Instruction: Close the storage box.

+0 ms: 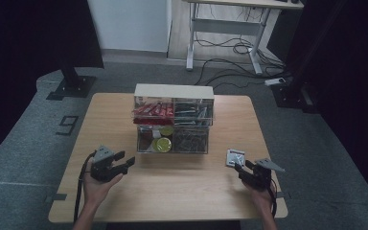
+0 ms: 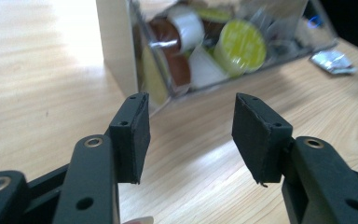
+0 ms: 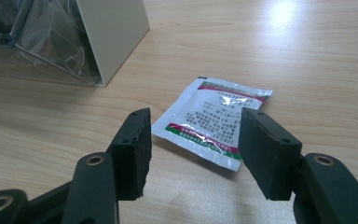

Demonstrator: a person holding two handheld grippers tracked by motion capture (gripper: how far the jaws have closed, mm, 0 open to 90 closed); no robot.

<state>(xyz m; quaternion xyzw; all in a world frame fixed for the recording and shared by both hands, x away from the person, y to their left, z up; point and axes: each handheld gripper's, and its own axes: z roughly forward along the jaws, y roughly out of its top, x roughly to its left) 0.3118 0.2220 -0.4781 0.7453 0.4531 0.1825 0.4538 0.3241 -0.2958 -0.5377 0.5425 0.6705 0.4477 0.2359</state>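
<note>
A two-tier clear organiser stands at the middle of the wooden table. Its upper bins hold red packets and dark items; the lower left bin holds round capsules, yellow, white and brown. A small white sachet with red and green print lies flat on the table, also seen in the high view as the sachet. My right gripper is open just short of it, its jaws either side of the sachet's near edge. My left gripper is open and holds nothing, facing the organiser's lower left corner.
A bare strip of table lies between the two grippers in front of the organiser. Beyond the table stand a desk frame with cables on the grey floor and a black stand base at the left.
</note>
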